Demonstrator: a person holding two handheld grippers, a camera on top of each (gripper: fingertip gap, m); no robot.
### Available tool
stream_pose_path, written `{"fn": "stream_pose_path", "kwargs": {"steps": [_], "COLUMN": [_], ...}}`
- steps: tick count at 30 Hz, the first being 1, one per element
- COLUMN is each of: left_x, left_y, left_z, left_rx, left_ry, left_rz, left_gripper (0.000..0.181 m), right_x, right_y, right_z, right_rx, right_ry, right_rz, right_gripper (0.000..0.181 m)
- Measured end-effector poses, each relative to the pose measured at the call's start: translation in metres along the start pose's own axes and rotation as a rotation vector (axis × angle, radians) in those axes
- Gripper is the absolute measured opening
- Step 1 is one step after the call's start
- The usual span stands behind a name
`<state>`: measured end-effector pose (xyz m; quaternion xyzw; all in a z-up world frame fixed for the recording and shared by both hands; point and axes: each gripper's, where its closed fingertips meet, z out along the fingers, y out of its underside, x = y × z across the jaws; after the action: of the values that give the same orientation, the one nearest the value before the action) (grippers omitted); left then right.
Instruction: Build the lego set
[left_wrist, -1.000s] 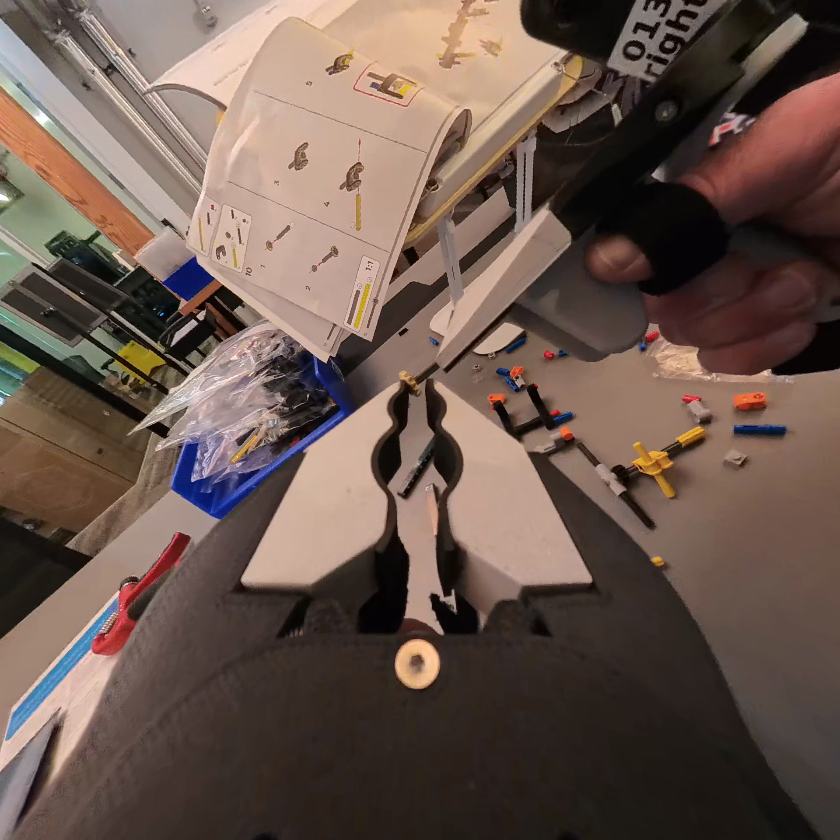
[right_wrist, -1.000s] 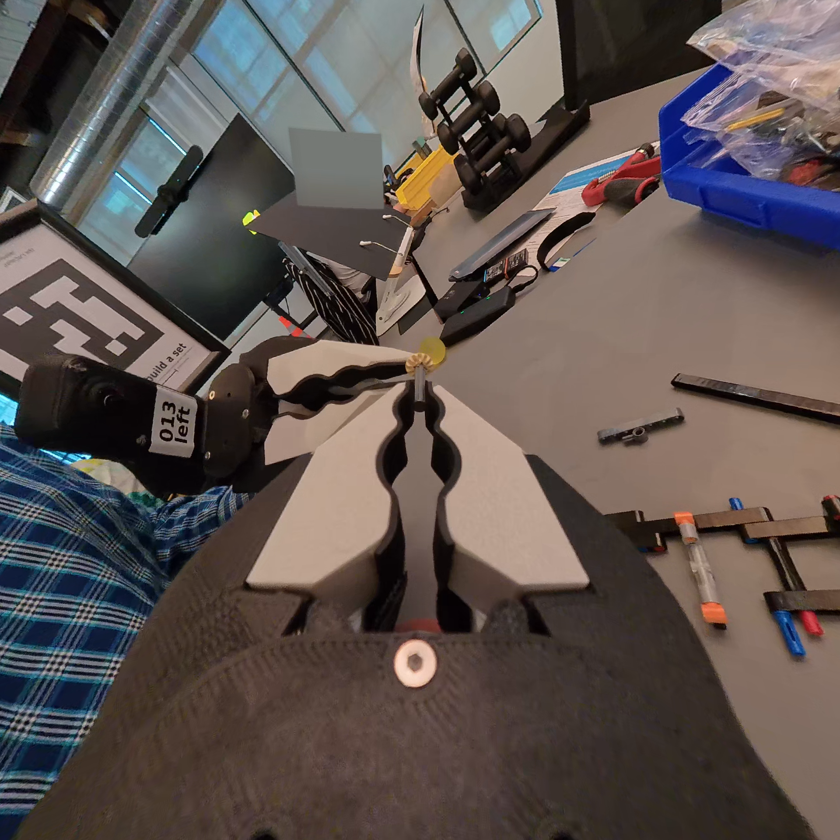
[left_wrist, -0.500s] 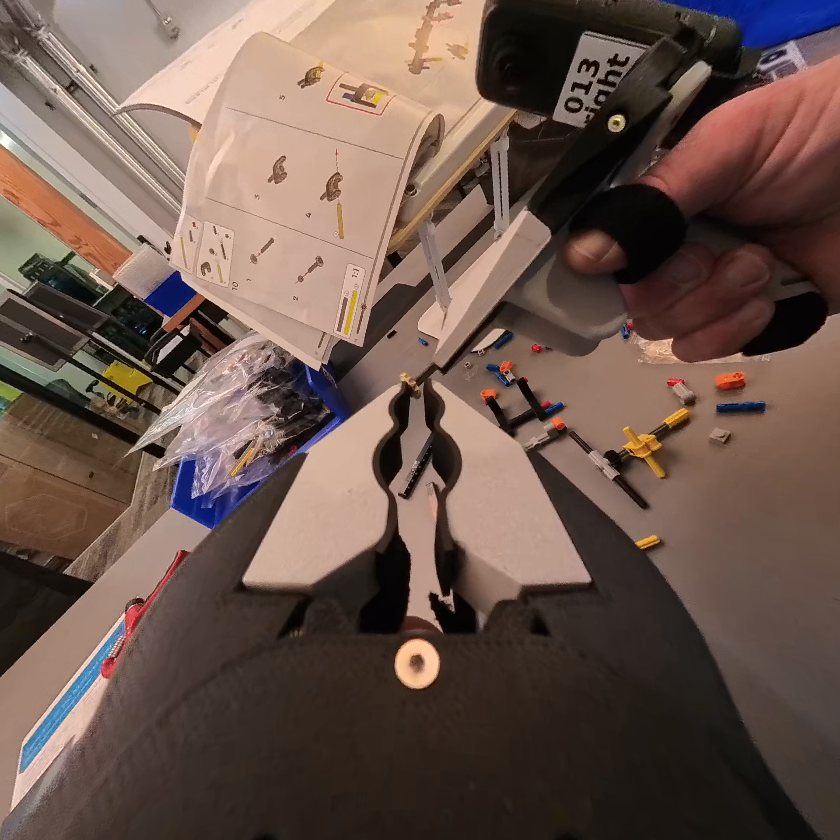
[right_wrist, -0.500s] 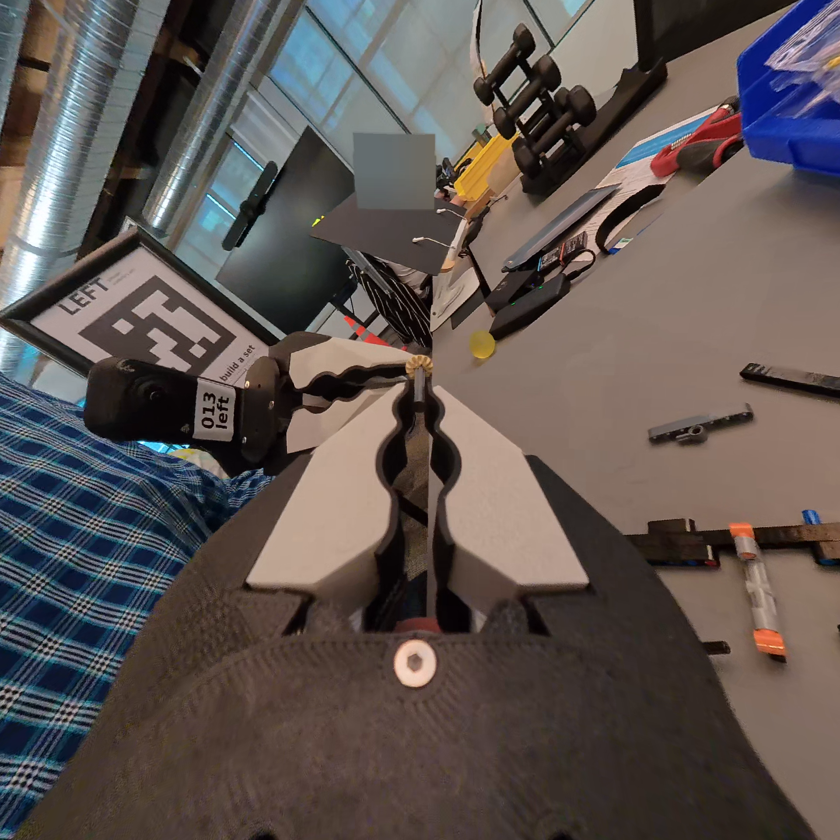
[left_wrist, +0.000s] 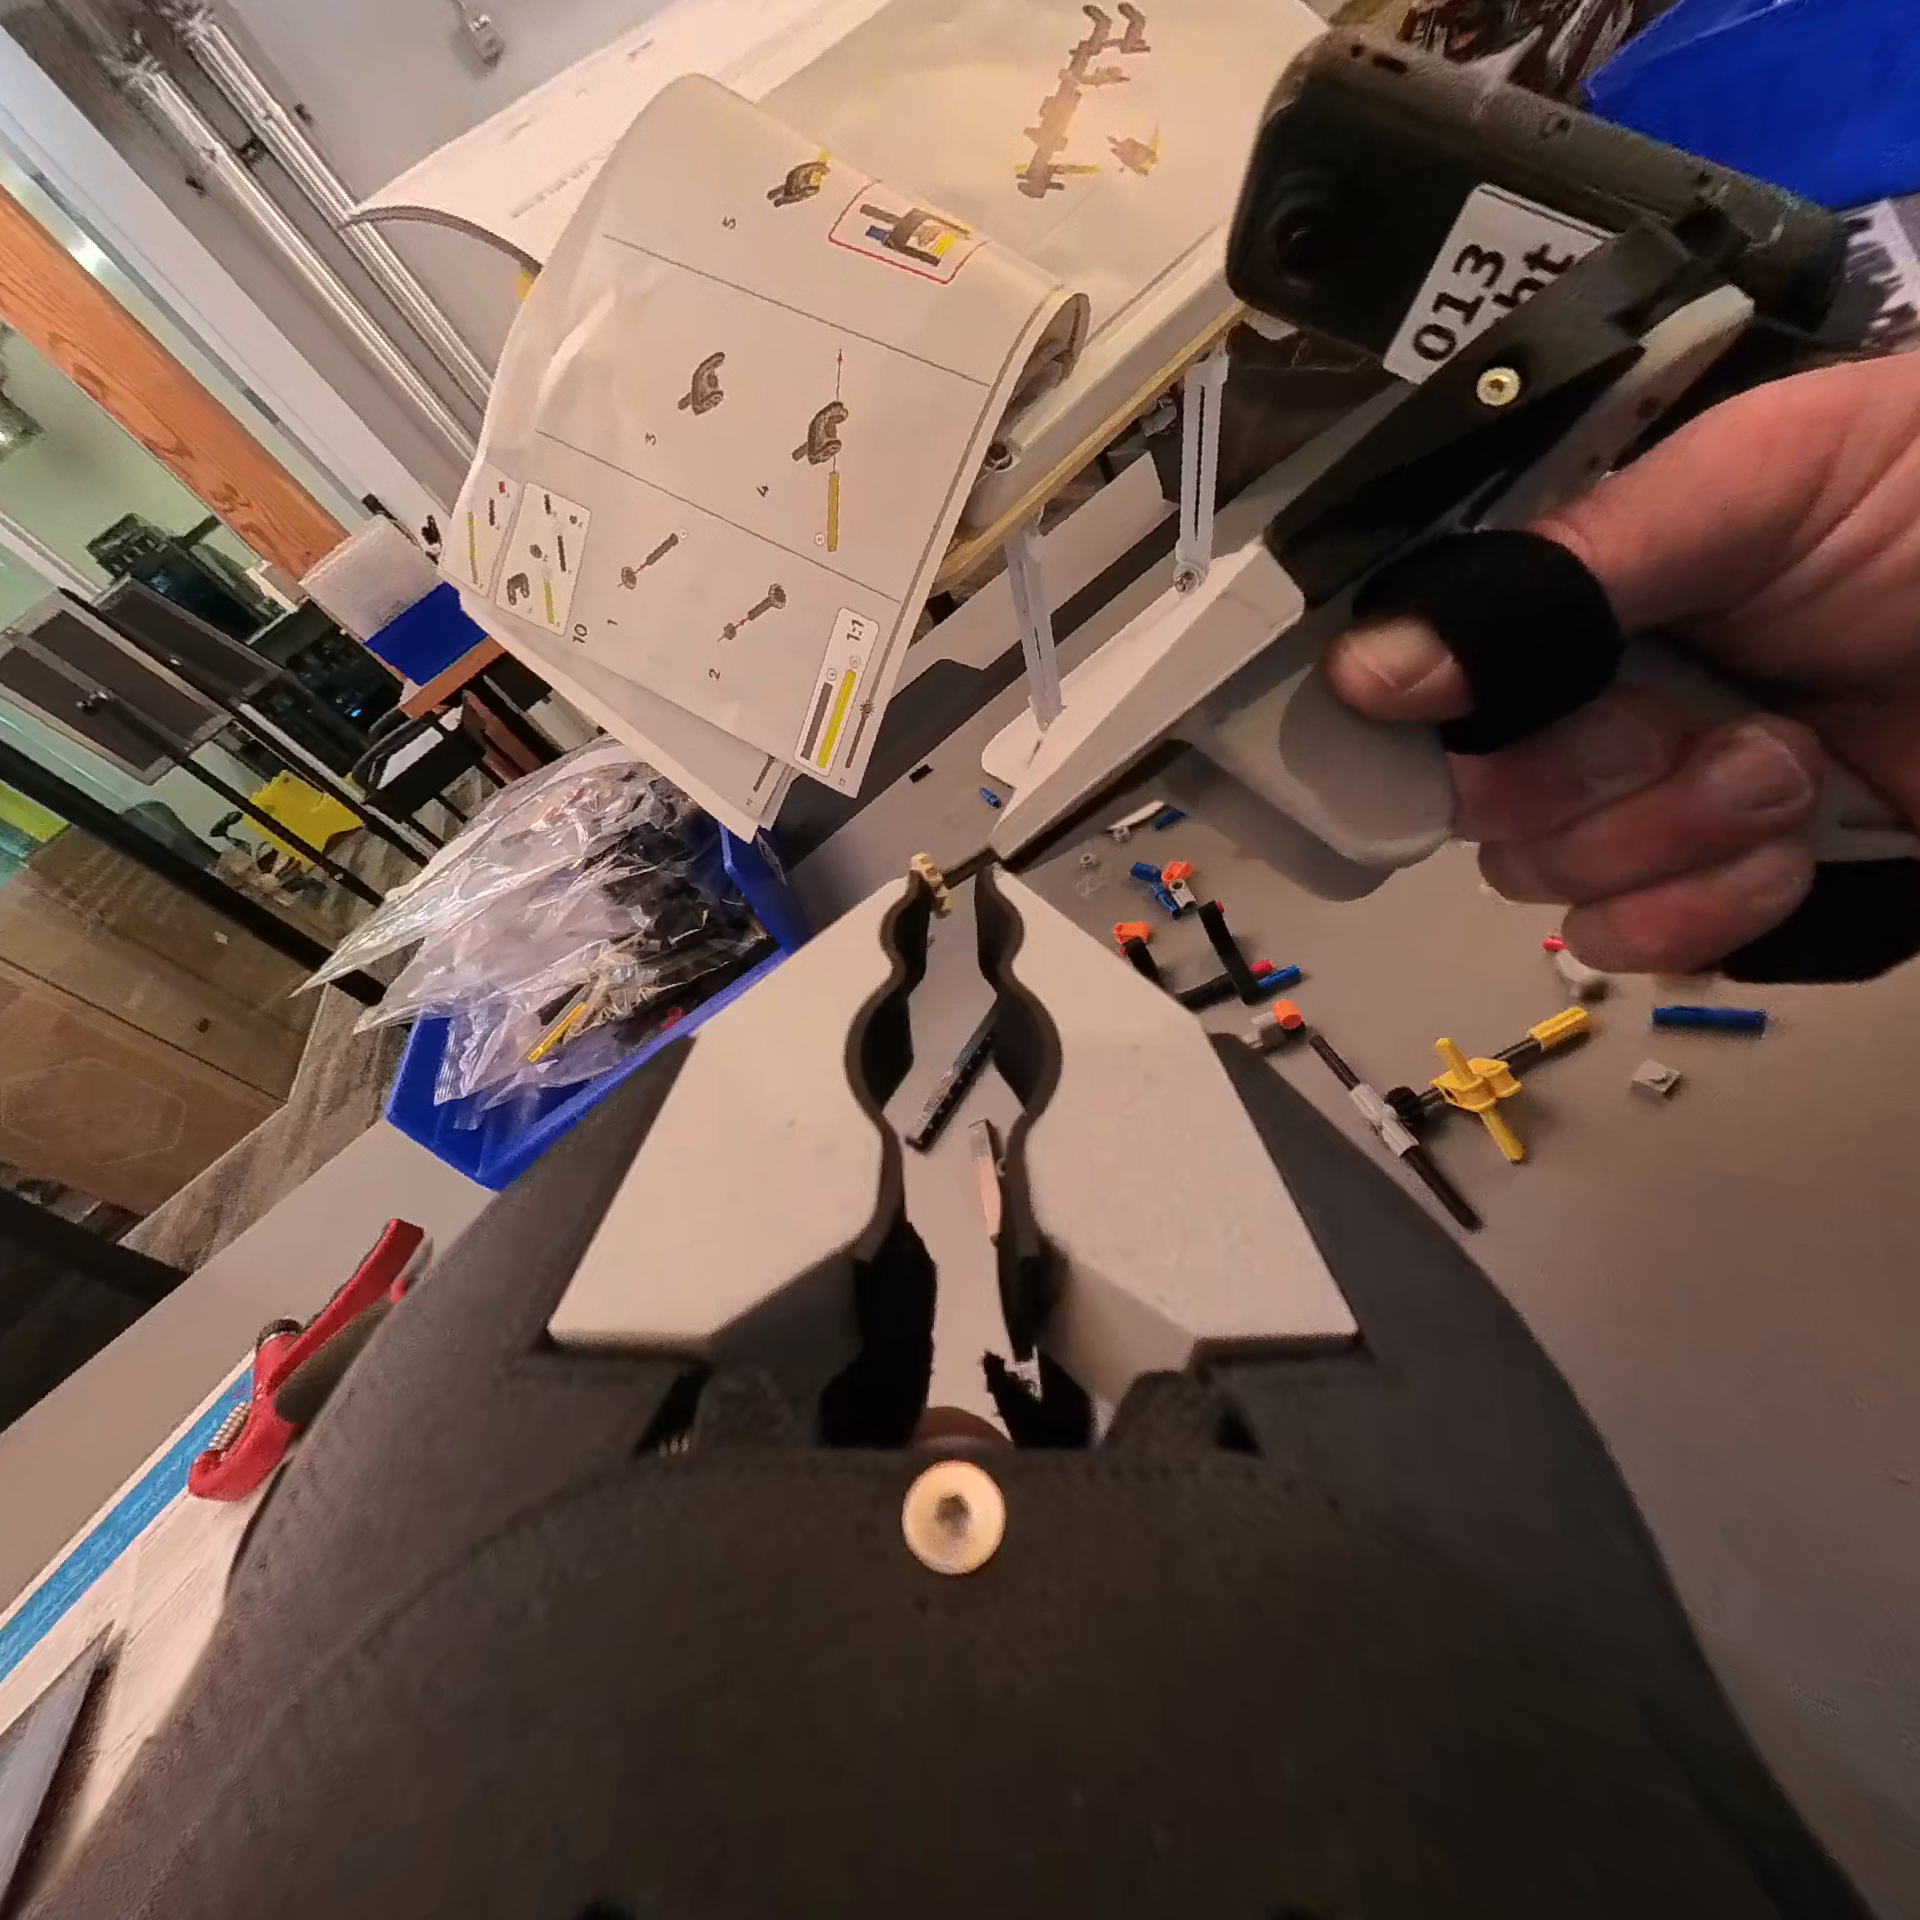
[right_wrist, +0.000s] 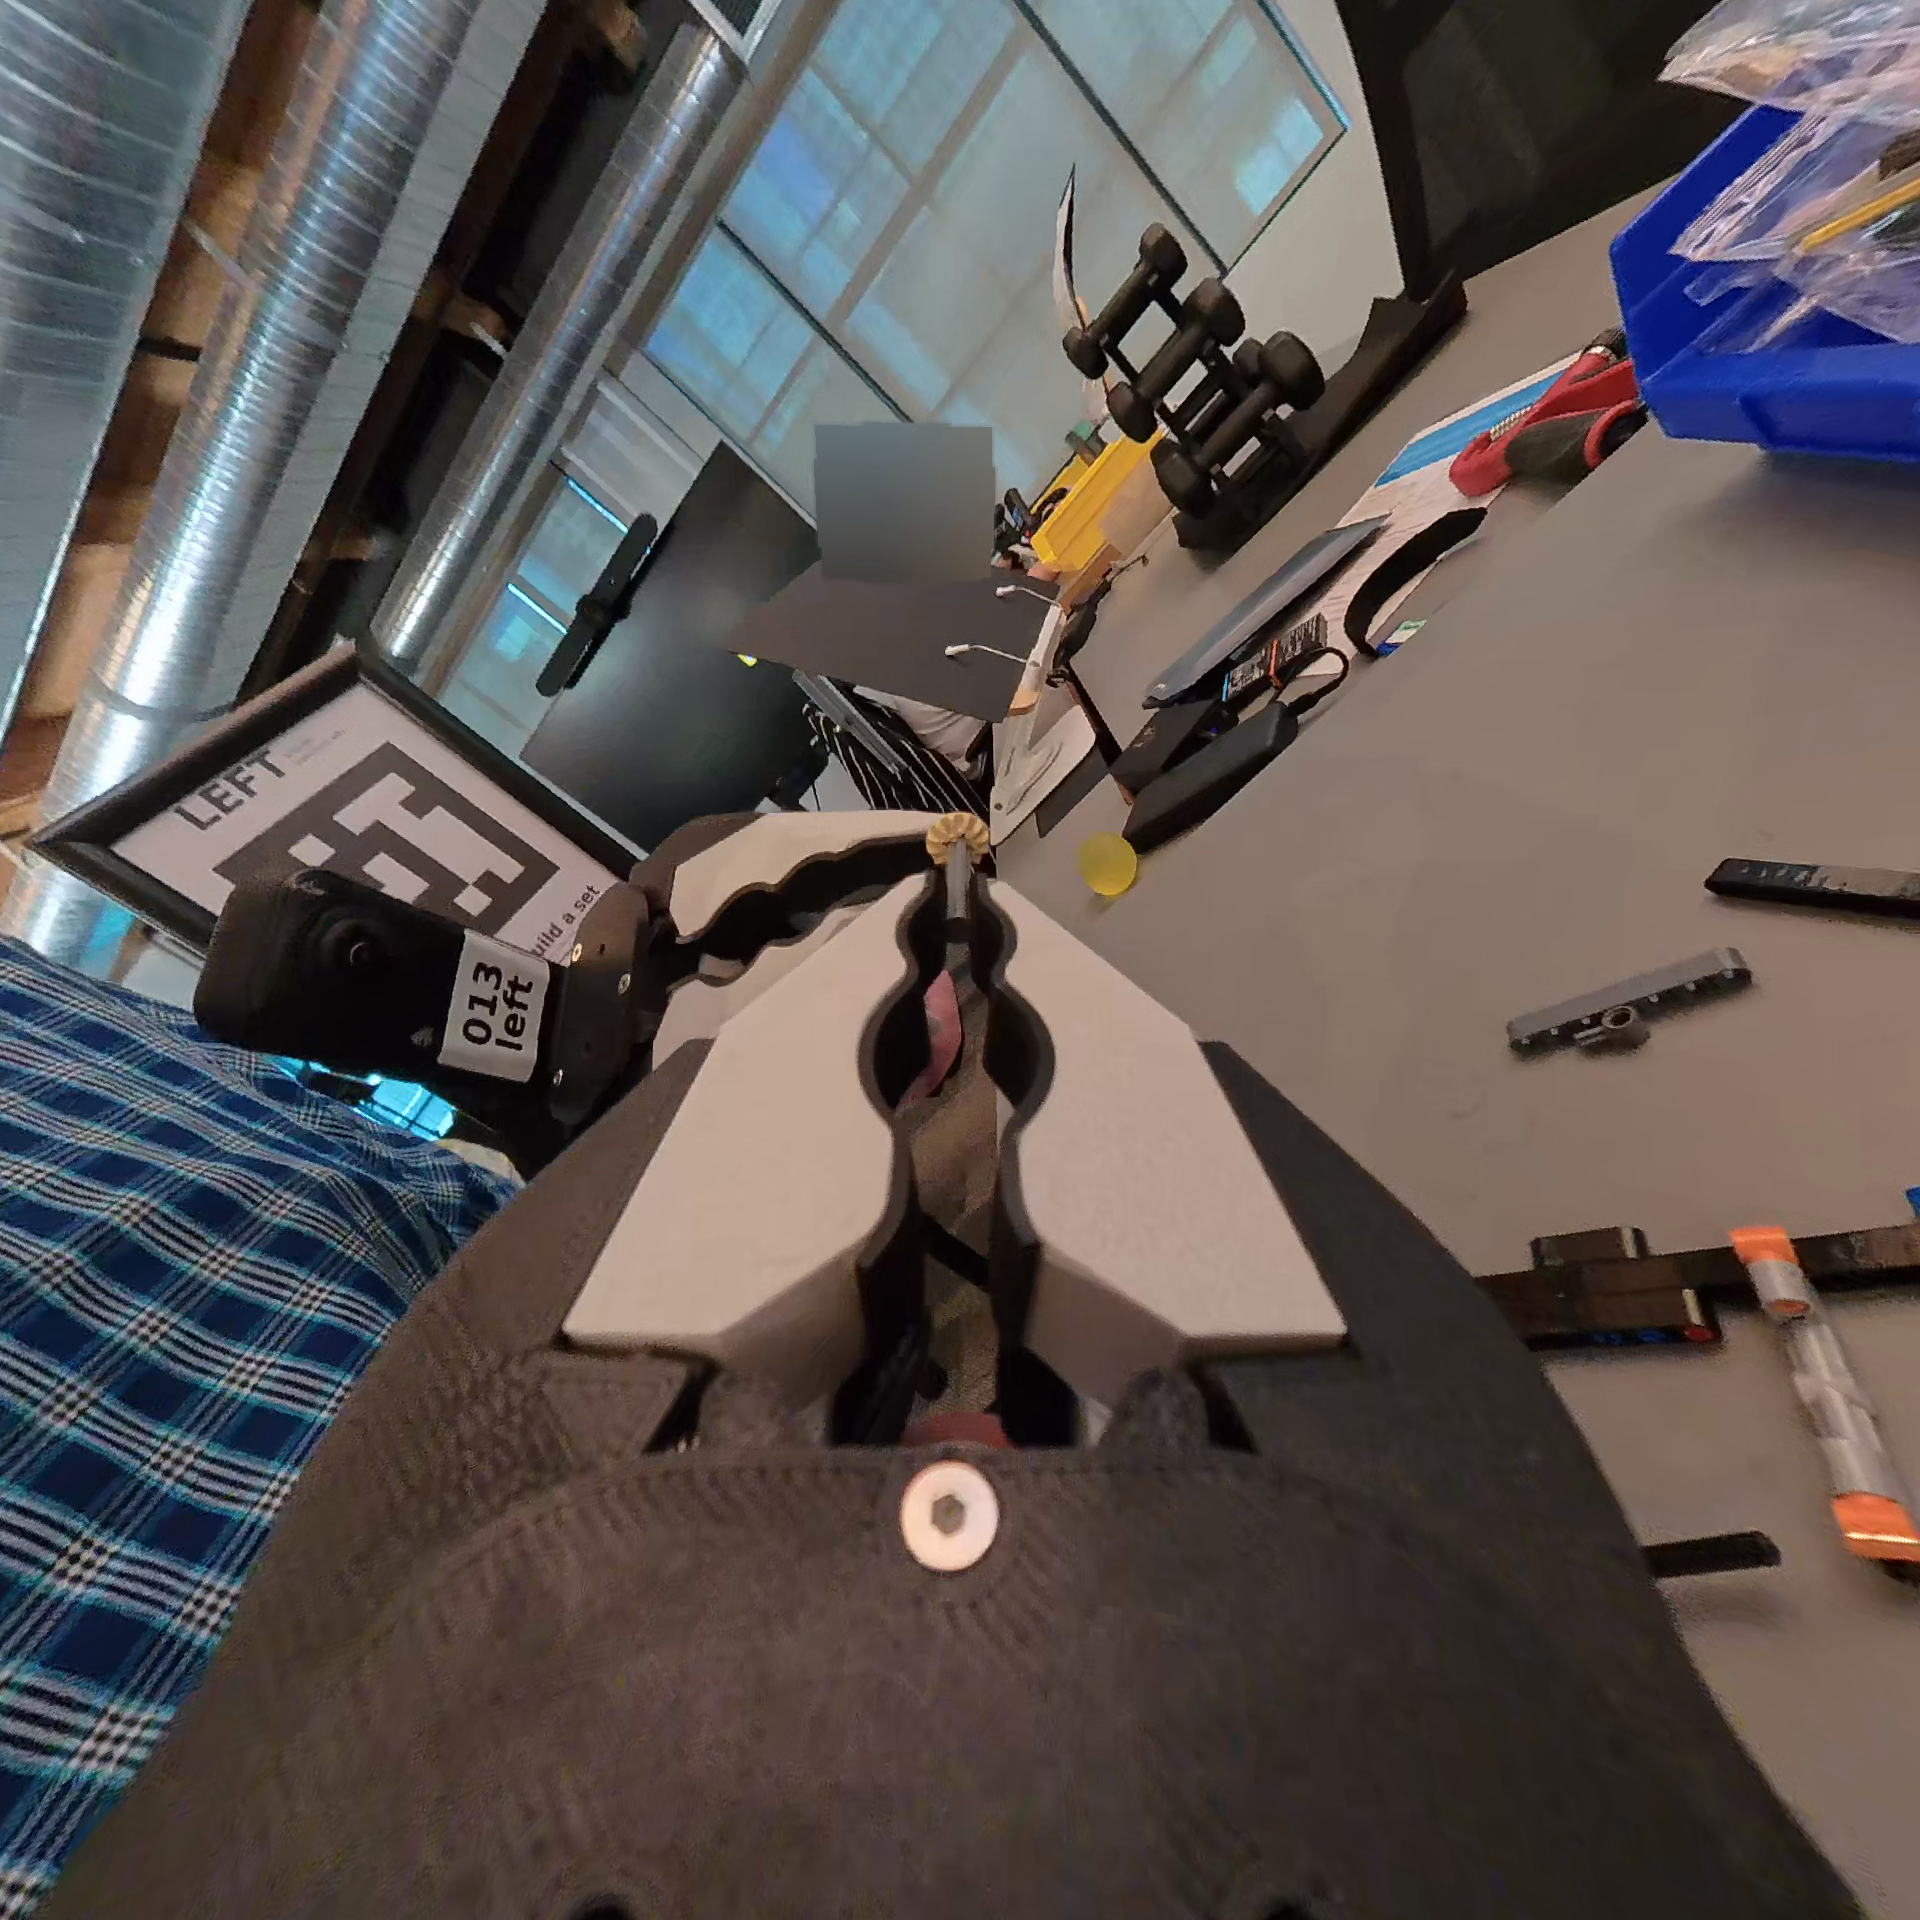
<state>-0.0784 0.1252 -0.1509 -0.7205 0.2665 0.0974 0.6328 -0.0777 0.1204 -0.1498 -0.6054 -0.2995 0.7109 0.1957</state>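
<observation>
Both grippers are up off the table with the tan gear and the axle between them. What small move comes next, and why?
Probably push the axle a little further into the tan gear. The right gripper is shut on the axle, the left gripper pinches the gear at its tips, and the gear sits only on the axle's very end.

Bags (left_wrist: 551, 935) in bin (left_wrist: 488, 1122) left of loose pieces (left_wrist: 1455, 1081) on table (left_wrist: 1662, 1299), booklet (left_wrist: 748, 436) behind

My left gripper (left_wrist: 961, 883) has matt grey plastic fingers (left_wrist: 748, 1132) on a rough, grainy black body. The table (left_wrist: 1662, 1299) is smooth matt grey. Clear bags (left_wrist: 561, 935) are glossy, crinkled film; the booklet (left_wrist: 748, 436) is paper.
</observation>
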Motion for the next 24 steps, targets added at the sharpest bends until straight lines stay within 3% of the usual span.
{"fn": "stream_pose_path", "kwargs": {"steps": [15, 19, 24], "left_x": [0.000, 0.008, 0.005], "left_y": [-0.002, 0.001, -0.012], "left_z": [-0.001, 0.000, -0.011], "left_rx": [0.019, 0.034, 0.128], "left_ry": [0.029, 0.150, 0.361], "left_rz": [0.012, -0.114, -0.390], "left_gripper": [0.006, 0.022, 0.019], "right_x": [-0.003, -0.003, -0.008], "right_y": [-0.002, -0.005, -0.002], "right_z": [-0.001, -0.005, -0.013], "right_rx": [-0.004, -0.006, -0.097], "right_ry": [-0.029, -0.024, -0.053], "right_rz": [0.000, -0.071, -0.216], "right_gripper": [0.002, 0.002, 0.001]}}
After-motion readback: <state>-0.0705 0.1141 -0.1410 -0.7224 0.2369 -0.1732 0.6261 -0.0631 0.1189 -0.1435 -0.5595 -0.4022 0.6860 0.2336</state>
